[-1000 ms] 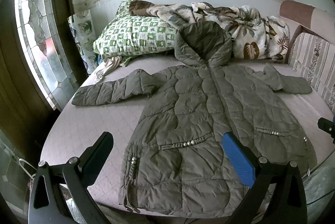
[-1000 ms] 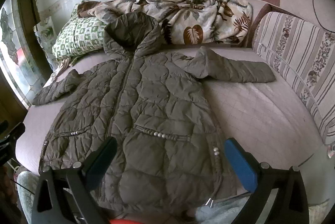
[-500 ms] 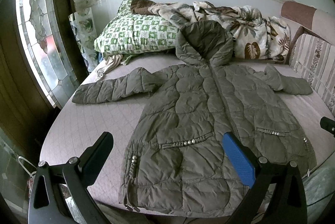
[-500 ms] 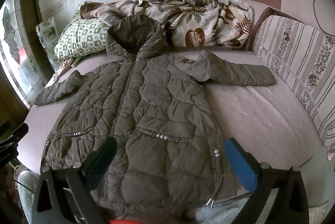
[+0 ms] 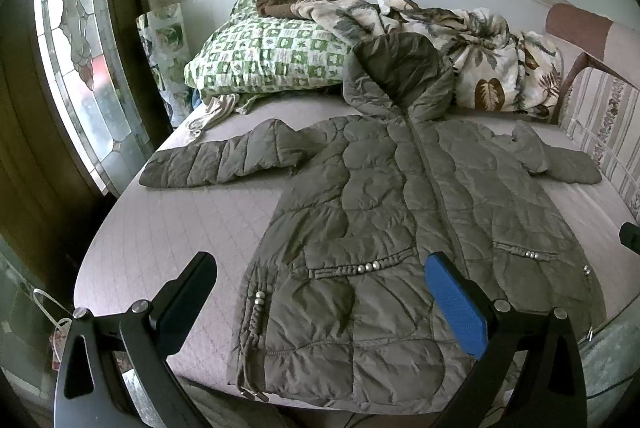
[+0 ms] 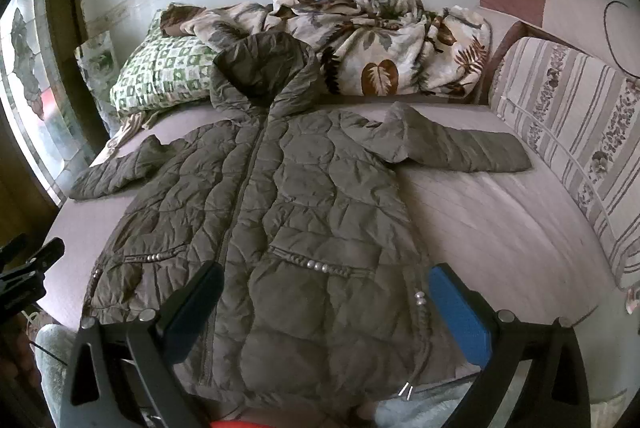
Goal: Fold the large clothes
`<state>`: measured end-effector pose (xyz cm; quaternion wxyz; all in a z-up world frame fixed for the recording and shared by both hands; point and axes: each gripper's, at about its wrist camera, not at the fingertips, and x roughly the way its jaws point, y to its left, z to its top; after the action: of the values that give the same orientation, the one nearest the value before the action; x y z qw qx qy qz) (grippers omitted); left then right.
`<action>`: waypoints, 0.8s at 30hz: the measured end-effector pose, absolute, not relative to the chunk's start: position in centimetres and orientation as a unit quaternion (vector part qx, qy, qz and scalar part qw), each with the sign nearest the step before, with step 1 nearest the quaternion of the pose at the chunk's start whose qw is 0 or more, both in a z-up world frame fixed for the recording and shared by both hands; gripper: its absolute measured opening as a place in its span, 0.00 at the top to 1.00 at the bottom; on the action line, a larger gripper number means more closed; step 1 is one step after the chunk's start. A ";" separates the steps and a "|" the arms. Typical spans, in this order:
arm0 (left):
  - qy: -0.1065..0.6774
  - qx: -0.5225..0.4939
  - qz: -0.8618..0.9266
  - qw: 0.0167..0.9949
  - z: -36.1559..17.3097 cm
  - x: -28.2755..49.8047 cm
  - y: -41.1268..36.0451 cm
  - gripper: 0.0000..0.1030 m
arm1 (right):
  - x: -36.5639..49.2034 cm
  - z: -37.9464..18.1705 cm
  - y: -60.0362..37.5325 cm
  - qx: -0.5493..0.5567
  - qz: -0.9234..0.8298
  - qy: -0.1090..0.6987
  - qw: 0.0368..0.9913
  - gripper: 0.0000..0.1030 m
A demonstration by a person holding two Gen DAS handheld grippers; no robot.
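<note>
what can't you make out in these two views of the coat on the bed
- Coat hem: in the right wrist view the bottom edge droops over the bed's front edge, out of sight.
- Under the coat: its back and the mattress beneath are covered.
- Hood inside: too dark in both views.
- Green checked pillow: partly hidden by the leaf-print blanket.
- Right tongs: only a tip shows in the left wrist view, cut by the edge.
</note>
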<state>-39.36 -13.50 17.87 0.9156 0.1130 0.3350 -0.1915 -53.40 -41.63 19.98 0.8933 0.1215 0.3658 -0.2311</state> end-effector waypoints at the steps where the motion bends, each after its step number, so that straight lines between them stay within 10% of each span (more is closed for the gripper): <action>1: 0.336 0.113 -0.191 0.915 17.8 -39.3 -13.5 0.00 | -53.3 20.0 -41.6 0.121 -0.230 0.366 0.893 0.00; 24: 0.372 0.101 -0.170 0.907 15.2 -35.2 -12.3 0.00 | -49.2 19.4 -40.4 0.079 -0.218 0.380 0.895 0.00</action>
<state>-35.15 -12.33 15.20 0.9070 0.1006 0.3719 -0.1699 -49.24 -40.41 19.40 0.8953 0.0785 0.3803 -0.2182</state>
